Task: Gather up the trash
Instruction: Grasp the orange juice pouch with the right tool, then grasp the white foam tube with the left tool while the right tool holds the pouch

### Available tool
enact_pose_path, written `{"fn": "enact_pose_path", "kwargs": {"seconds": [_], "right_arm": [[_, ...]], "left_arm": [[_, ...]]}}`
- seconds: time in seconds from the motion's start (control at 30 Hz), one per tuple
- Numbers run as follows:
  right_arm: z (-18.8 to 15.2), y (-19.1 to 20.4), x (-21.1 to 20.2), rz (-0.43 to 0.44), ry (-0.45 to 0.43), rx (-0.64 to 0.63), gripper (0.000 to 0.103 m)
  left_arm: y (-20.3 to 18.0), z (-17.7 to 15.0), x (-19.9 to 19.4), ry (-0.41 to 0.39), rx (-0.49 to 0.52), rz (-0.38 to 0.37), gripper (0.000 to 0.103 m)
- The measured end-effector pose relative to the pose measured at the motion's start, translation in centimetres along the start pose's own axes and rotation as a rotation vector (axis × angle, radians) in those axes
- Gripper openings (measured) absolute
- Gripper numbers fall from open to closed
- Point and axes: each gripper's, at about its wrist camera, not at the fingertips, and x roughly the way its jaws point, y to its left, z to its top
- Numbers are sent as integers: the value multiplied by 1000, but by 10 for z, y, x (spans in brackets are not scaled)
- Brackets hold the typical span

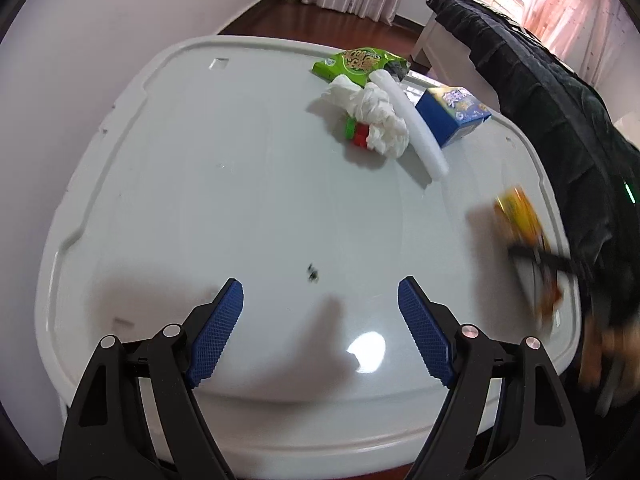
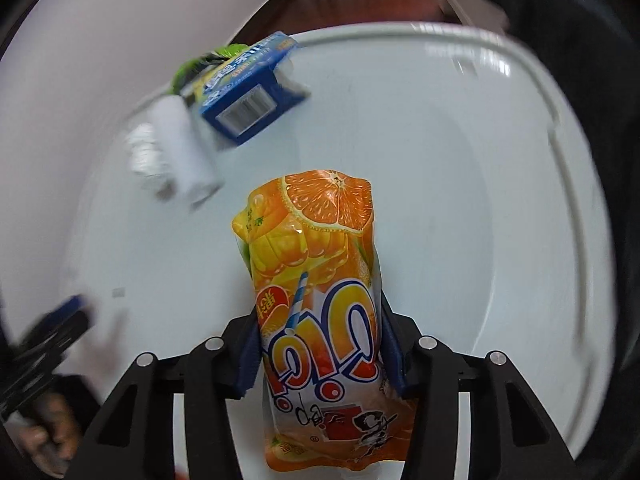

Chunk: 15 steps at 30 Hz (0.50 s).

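My right gripper (image 2: 320, 344) is shut on an orange juice pouch (image 2: 316, 272) and holds it above the white table (image 2: 460, 200); in the left wrist view the pouch (image 1: 520, 216) is a blur at the right edge. My left gripper (image 1: 320, 300) is open and empty over the table's near part (image 1: 240, 200). Far back lie a green snack bag (image 1: 356, 65), crumpled white tissue (image 1: 376, 118), a white foam tube (image 1: 412, 120), a blue carton (image 1: 452, 114) and a red and green piece (image 1: 358, 132). The carton (image 2: 248, 92) and tube (image 2: 184, 152) show blurred in the right wrist view.
A dark quilted cover (image 1: 560, 92) hangs along the table's right side. A white wall (image 1: 80, 40) stands at the left. Small dark crumbs (image 1: 312, 272) lie near the left gripper. Curtains and wooden floor (image 1: 340, 12) are beyond the table.
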Motion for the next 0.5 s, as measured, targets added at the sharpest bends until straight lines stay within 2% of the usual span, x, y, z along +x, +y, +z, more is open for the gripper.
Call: {"fn": "enact_pose_path", "kwargs": {"seconds": [0.1,0.17,0.27,0.43,0.5], "right_arm": [[-21,6,-19,112,-58,57,49],[-28,8,-26,146,-90,54,50],[-31,5,-24,152,-93,55,50],[-25,-10,-20,154,-78,68,50],[-26,-14,-22,159,-87,74,50]], "left_arm": [[-7,32,11,-12,-23,25,78],[-13,51,22,-27,-23,51,78],[-26,72,44,-24,25,93,78],[-44,86,58,-51,83,90,78],[-49,93,68,-53,112,138,78]]}}
